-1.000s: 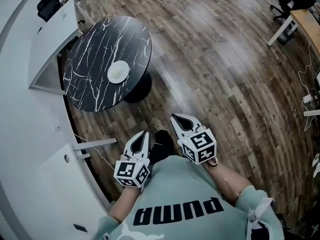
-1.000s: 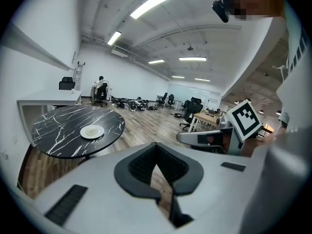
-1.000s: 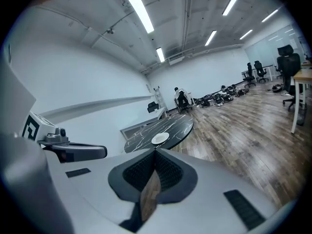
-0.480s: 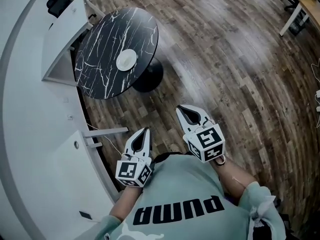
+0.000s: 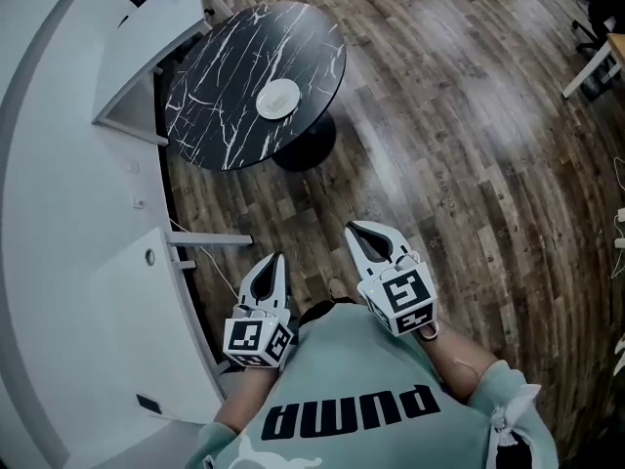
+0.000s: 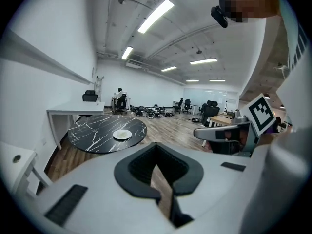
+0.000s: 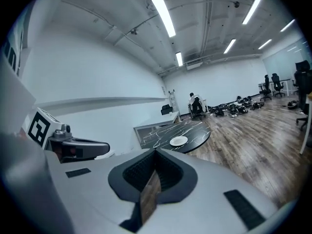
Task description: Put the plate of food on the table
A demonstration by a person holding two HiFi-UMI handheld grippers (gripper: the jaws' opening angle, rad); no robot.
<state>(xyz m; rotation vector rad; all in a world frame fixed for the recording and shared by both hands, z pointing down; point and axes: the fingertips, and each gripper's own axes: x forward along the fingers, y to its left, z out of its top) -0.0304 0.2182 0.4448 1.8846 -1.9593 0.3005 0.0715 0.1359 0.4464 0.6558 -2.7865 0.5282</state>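
Note:
A white plate rests near the middle of a round black marble table, far from both grippers. The same plate and table show small in the left gripper view, and the plate on the table in the right gripper view. My left gripper is held close to my body, jaws shut and empty. My right gripper is beside it, also shut with nothing in it. What lies on the plate is too small to tell.
A white curved counter runs along the left with a small shelf bracket sticking out. Wooden floor spreads to the right. A desk corner and chairs stand at the far right.
The table and plate have shifted rightward and up in the head view as my view turned. Both grippers stayed shut near my chest.

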